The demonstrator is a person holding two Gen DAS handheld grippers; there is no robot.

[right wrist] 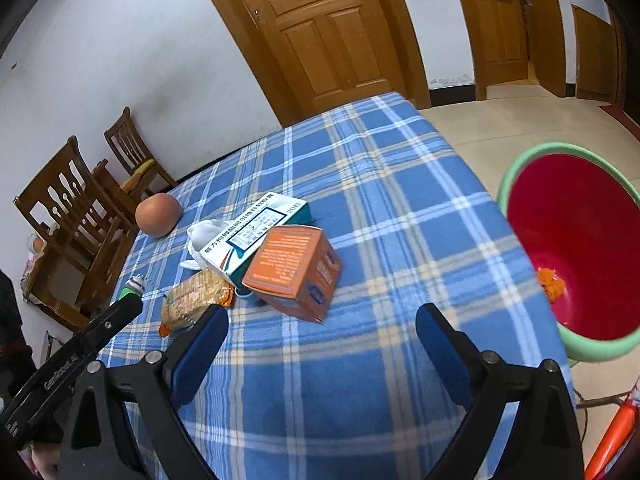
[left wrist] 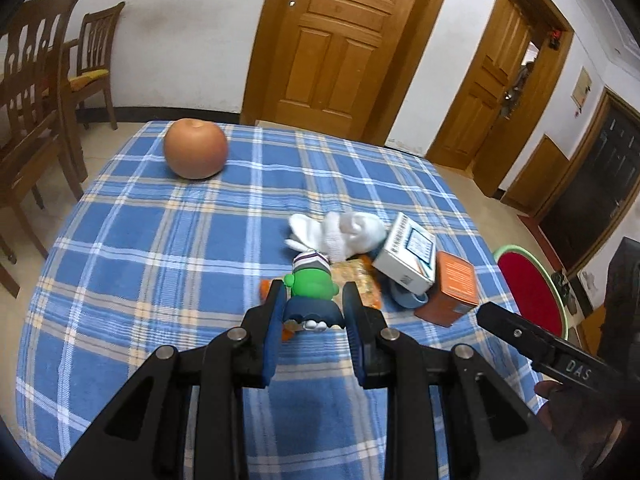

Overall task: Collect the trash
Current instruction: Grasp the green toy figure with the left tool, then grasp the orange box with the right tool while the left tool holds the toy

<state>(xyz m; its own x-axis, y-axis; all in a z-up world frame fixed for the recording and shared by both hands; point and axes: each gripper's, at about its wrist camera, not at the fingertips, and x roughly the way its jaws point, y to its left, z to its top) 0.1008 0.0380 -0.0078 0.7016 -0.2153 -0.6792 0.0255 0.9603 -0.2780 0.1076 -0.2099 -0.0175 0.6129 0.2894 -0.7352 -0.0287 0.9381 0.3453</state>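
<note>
My left gripper [left wrist: 314, 294] has its blue-padded fingers around a green toy figure [left wrist: 314, 282] in a striped cap, with a small gap showing on each side. Beside it lie an orange snack wrapper [left wrist: 358, 280], a white crumpled cloth [left wrist: 340, 230], a white and teal box [left wrist: 408, 254] and an orange box [left wrist: 452, 288]. My right gripper [right wrist: 322, 322] is open and empty above the blue plaid tablecloth [right wrist: 360, 184], just in front of the orange box [right wrist: 296, 274]. A red bin with a green rim [right wrist: 576, 248] stands off the table's right edge with orange trash [right wrist: 550, 284] inside.
A round orange-brown fruit [left wrist: 196, 148] sits at the far left of the table. Wooden chairs [left wrist: 36, 92] stand to the left. Wooden doors [left wrist: 340, 40] are behind the table. A blue cup [left wrist: 410, 298] is partly hidden under the white box.
</note>
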